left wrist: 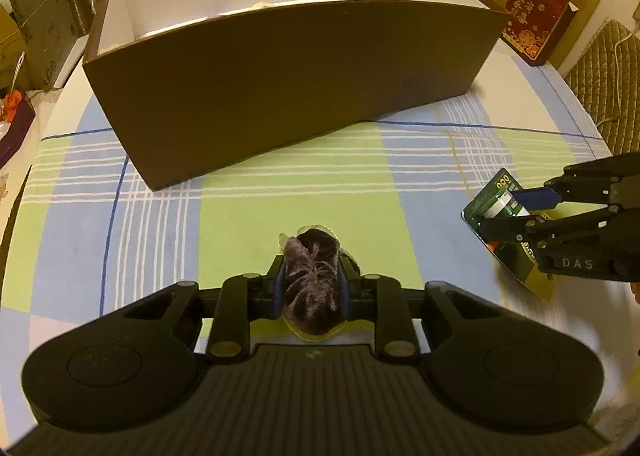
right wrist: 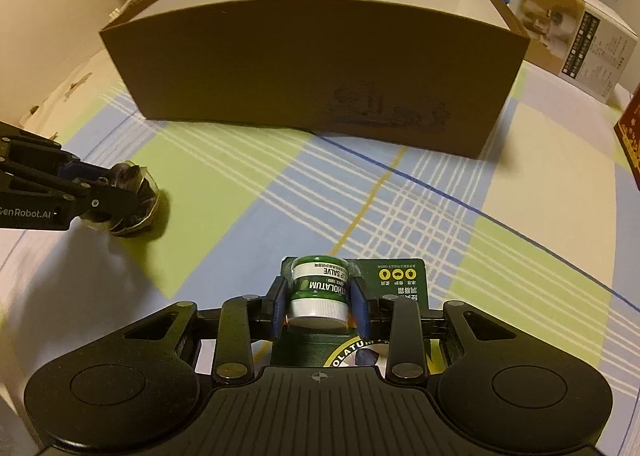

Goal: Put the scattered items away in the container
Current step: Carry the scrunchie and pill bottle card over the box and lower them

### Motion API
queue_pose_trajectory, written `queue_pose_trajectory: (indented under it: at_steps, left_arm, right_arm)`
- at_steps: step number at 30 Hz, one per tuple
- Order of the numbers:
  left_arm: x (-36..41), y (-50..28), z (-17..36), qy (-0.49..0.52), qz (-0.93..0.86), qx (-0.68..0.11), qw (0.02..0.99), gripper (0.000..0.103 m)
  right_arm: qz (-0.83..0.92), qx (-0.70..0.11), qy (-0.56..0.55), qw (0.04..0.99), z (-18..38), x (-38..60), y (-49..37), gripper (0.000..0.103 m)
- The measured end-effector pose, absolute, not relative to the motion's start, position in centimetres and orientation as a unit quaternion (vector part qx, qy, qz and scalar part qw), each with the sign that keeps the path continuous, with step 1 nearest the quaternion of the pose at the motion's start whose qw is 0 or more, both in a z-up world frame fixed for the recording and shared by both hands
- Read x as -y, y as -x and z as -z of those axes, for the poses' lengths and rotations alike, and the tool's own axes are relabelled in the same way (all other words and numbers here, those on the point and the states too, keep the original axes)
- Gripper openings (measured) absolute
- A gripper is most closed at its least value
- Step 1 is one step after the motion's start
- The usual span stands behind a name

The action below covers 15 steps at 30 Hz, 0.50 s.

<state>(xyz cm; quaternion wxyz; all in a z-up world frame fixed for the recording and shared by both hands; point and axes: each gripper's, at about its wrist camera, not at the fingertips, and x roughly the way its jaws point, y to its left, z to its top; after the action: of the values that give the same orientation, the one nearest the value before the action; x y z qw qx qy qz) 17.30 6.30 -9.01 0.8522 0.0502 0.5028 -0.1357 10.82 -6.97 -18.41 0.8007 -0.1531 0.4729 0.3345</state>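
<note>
On the far side of the checked blue, green and white tablecloth (left wrist: 320,191) stands the big brown cardboard box with white inside walls (left wrist: 280,95), open at the top so things can be dropped in. It is the place where the scattered things should go. Nearer, on the right, lies a flat green card pack with a small green and white lip salve jar (right wrist: 318,288) stuck on its front. The right gripper (right wrist: 319,306) has its blue pads squeezed on the two sides of the jar, likely because the round jar gives more to hold than the thin card. On the left, the left gripper (left wrist: 312,280) is closed tight on a small dark purple fuzzy thing in a clear plastic wrap (left wrist: 314,276), which sits low by the cloth. Both things are held but not yet in the box, so lifting them over its tall near wall looks like the next job.
</note>
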Motion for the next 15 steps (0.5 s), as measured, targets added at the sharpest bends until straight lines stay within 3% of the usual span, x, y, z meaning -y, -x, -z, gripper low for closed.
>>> queue_pose_trajectory:
  at_steps: [8, 15]
  left_arm:
    - [-7.1, -16.2, 6.4, -0.033, 0.135, -0.486, 0.863, 0.020]
    - [-7.5, -15.9, 3.3, -0.023, 0.140, -0.461, 0.876, 0.020]
  right_arm:
    - [-0.375, -0.465, 0.128, 0.792, 16.0, 7.0, -10.5, 0.036]
    - [-0.414, -0.477, 0.018, 0.775, 13.3, 8.7, -11.6, 0.036]
